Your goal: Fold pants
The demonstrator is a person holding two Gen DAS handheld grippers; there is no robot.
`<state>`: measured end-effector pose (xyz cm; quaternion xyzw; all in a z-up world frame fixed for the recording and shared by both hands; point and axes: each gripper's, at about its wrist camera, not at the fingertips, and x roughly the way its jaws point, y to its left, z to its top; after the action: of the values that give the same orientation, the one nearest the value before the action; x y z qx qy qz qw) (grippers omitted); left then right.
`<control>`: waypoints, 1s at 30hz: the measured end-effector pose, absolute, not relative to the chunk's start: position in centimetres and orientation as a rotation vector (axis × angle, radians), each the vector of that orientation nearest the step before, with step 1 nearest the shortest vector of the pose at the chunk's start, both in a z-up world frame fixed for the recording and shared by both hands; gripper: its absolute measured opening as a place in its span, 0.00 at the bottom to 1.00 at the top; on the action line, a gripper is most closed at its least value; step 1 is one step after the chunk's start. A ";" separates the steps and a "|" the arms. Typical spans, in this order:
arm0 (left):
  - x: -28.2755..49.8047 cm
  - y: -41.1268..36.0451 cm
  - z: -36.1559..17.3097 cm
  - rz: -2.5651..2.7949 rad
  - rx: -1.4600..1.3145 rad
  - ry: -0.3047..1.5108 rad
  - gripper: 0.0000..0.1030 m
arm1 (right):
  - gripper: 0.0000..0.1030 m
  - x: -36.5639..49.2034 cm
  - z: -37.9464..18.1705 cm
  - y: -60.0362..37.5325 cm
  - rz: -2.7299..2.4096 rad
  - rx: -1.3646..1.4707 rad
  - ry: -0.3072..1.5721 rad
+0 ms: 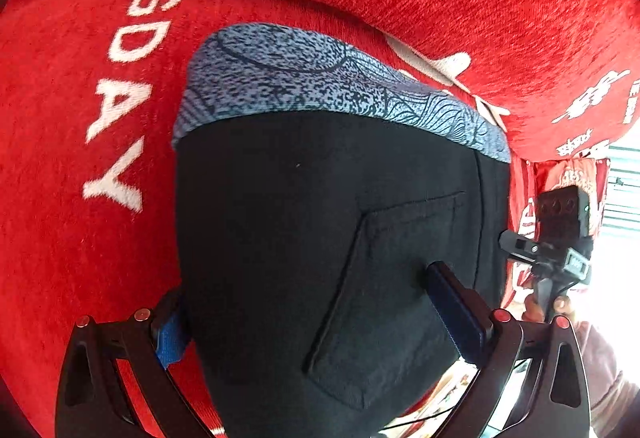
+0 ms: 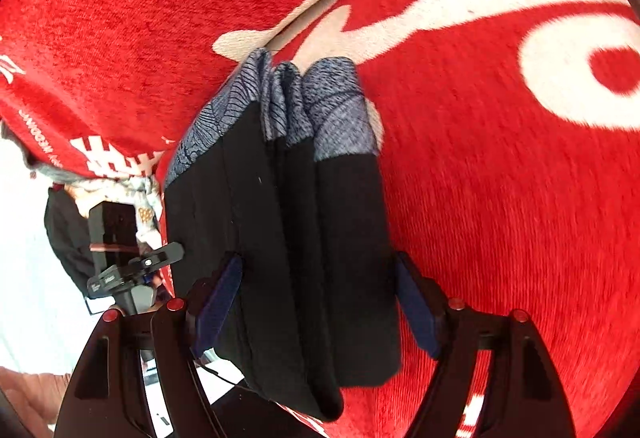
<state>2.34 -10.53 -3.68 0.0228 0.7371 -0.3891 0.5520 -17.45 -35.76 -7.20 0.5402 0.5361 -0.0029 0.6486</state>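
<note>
You have one pair of pants point(image 1: 320, 238), folded into several stacked layers, black with a blue-grey patterned waistband point(image 1: 320, 77). It lies on the red blanket point(image 1: 60, 238), waistband end pointing away from you. Your left tool point(image 1: 312, 314) and right tool point(image 2: 316, 302) each pinch the bundle's near end.

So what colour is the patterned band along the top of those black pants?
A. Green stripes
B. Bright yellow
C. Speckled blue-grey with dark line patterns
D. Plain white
C: the waistband of the black pants is speckled blue-grey with dark curved lines, and it lies on the red blanket with white lettering.
</note>
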 end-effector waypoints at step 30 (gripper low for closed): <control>0.8 -6.0 2.9 -0.950 0.068 1.620 0.62 | 0.48 -18.3 -2.3 -31.7 0.007 1.252 1.147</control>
<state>0.79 -6.01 2.94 0.0292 0.6959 -0.4081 0.5902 -18.29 -31.68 -2.28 0.5534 0.5071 0.0031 0.6607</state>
